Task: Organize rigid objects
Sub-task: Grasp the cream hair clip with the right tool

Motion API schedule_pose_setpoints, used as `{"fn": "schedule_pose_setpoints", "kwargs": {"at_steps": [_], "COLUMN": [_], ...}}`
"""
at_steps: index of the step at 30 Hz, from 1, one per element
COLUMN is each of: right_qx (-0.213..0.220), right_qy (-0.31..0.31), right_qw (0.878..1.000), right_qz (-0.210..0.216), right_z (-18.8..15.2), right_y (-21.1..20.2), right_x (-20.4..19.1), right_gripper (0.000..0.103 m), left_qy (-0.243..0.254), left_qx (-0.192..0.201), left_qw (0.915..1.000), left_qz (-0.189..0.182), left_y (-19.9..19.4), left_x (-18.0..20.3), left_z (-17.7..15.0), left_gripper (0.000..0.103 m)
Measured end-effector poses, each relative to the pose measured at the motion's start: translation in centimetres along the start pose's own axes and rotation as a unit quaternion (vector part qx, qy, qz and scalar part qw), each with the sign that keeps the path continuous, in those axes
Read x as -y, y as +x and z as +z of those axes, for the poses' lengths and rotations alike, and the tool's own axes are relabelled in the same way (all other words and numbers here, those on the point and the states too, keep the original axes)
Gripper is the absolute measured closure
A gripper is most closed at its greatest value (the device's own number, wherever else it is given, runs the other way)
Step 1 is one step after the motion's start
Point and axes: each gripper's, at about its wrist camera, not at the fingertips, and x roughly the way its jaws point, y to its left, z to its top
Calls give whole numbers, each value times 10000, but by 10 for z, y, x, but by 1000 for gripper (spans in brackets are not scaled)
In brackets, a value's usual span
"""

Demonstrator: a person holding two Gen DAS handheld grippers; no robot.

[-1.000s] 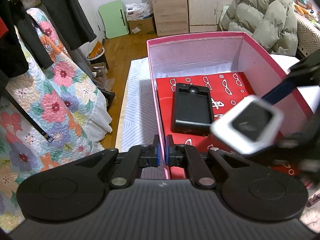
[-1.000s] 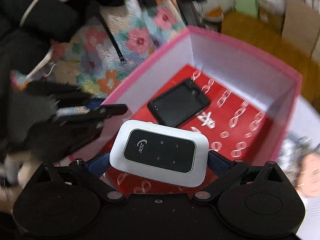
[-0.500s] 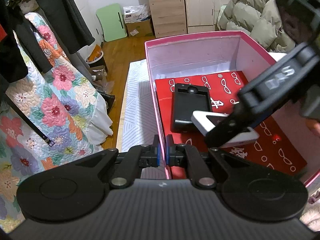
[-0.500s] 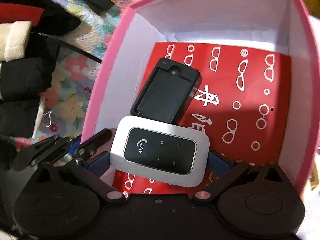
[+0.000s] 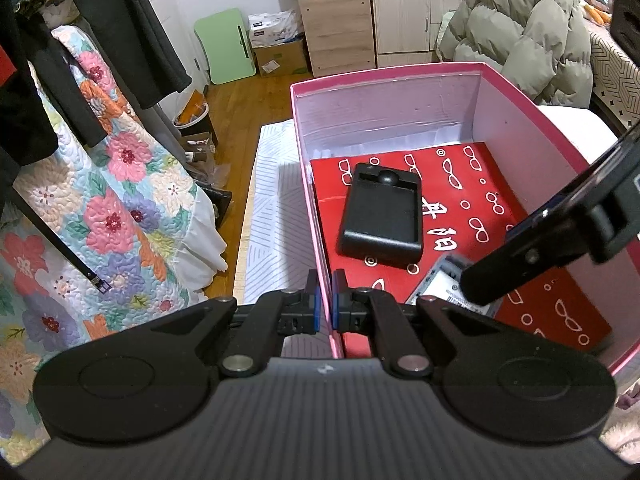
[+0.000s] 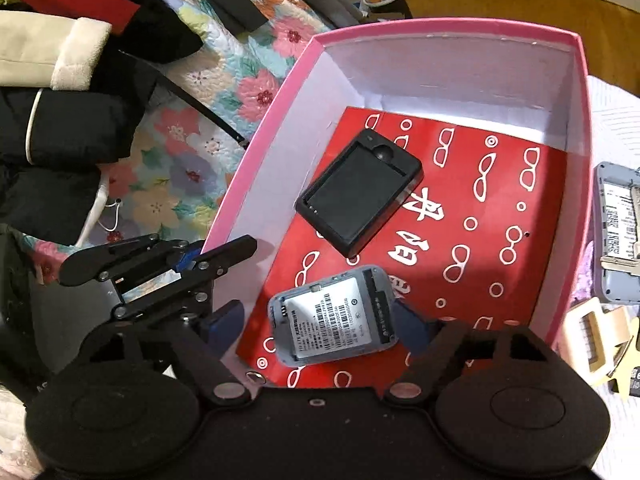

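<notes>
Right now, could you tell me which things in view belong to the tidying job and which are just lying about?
Part of the job:
- pink box, its wall pinched by the left tongs
- black cradle inside
- pocket router, label up, between the open right tongs
- grey device outside the box

Lying about:
- floral quilt
- puffer jacket
- wooden cabinet

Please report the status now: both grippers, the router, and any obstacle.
Left gripper shut on pink box wall. Right gripper open around router, label side up on the box floor. Black case apart, not blocking.
</notes>
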Motion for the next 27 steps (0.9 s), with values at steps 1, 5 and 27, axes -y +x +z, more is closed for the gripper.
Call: {"fn": "schedule_pose_setpoints", "kwargs": {"at_steps": [1, 5, 27], "right_qx": [79, 603, 1264], "right_qy": [-51, -479, -1385], "right_qw": [10000, 9970, 9599], "right_qz": [6, -32, -2084], "right_z": [-1, -18, -111], "right_y": [-5, -43, -87], "right_x": [-1, -12, 61], "right_gripper": [23, 23, 23], "left_qy": [3, -4, 31], "left_qx": [1, 4, 18], "left_qw": [10000, 10000, 9999], "left_qz": [5, -2, 134], "left_y": [0, 0, 0], "left_x": [0, 0, 3], "left_z": [0, 0, 0], "left_gripper": [99, 99, 99]}}
